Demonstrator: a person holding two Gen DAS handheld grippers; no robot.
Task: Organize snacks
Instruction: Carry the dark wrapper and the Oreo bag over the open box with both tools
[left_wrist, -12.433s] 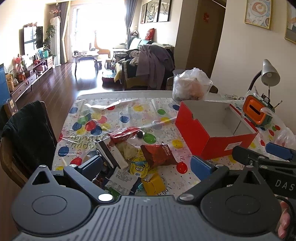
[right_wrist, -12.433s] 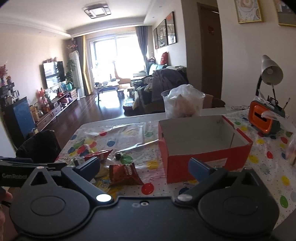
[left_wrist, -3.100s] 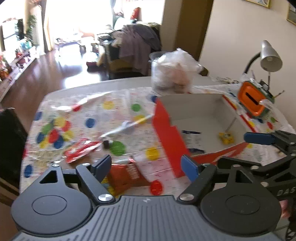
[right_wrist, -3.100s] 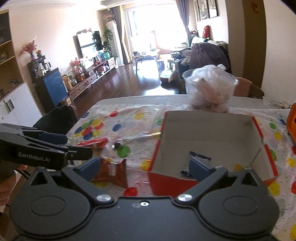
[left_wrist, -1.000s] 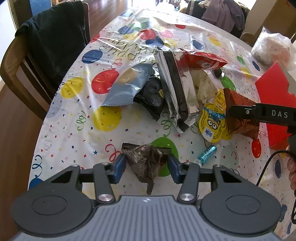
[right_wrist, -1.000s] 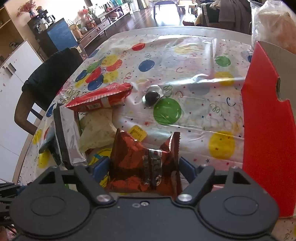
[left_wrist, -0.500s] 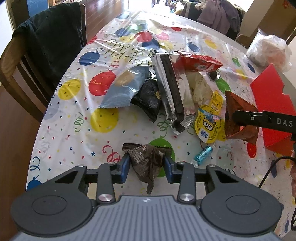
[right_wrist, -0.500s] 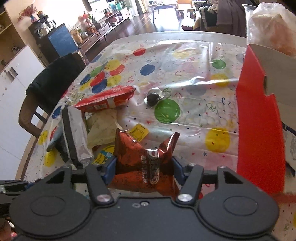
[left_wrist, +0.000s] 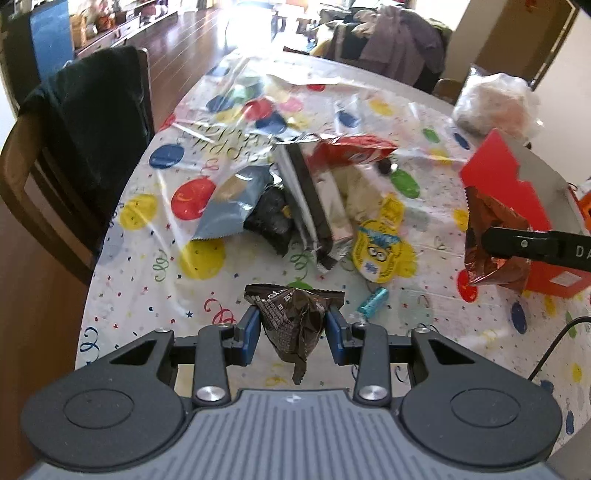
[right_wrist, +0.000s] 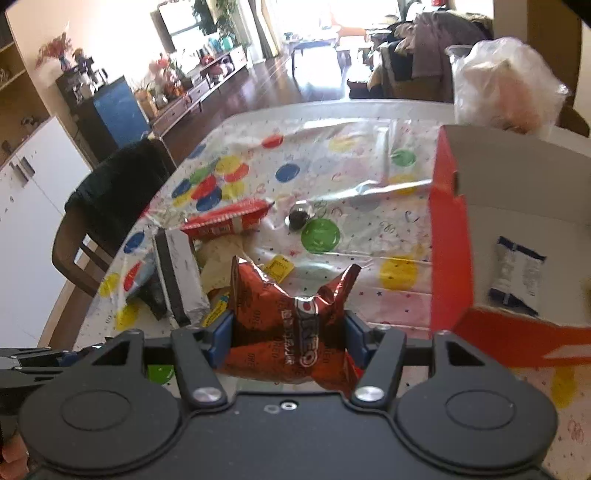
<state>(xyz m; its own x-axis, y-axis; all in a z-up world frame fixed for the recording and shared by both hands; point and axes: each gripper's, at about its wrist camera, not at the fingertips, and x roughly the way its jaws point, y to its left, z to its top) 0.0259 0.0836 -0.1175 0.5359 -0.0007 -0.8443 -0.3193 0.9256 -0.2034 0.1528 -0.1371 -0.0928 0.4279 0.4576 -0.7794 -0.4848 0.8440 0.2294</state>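
Note:
My left gripper (left_wrist: 293, 331) is shut on a crumpled dark brown snack packet (left_wrist: 291, 314), lifted just off the tablecloth. My right gripper (right_wrist: 288, 338) is shut on a red-brown Oreo packet (right_wrist: 288, 302), which also shows in the left wrist view (left_wrist: 484, 211) hanging beside the red box (left_wrist: 495, 184). The open red box (right_wrist: 448, 258) stands to the right and holds a white packet with blue ends (right_wrist: 515, 273). Loose snacks lie on the cloth: a red packet (left_wrist: 354, 151), a silver and black packet (left_wrist: 314, 206), a blue-grey packet (left_wrist: 229, 206), a yellow cartoon packet (left_wrist: 380, 251) and a teal candy (left_wrist: 373, 299).
A wooden chair draped with a dark garment (left_wrist: 74, 129) stands at the table's left edge. A tub lined with a clear plastic bag (right_wrist: 506, 88) stands behind the box. A round dark candy (right_wrist: 297, 218) lies on a green dot mid-table. A black cable (left_wrist: 554, 347) trails at right.
Both grippers closed on their packets and rose from the table. The right one carried the Oreo packet up and toward the red box.

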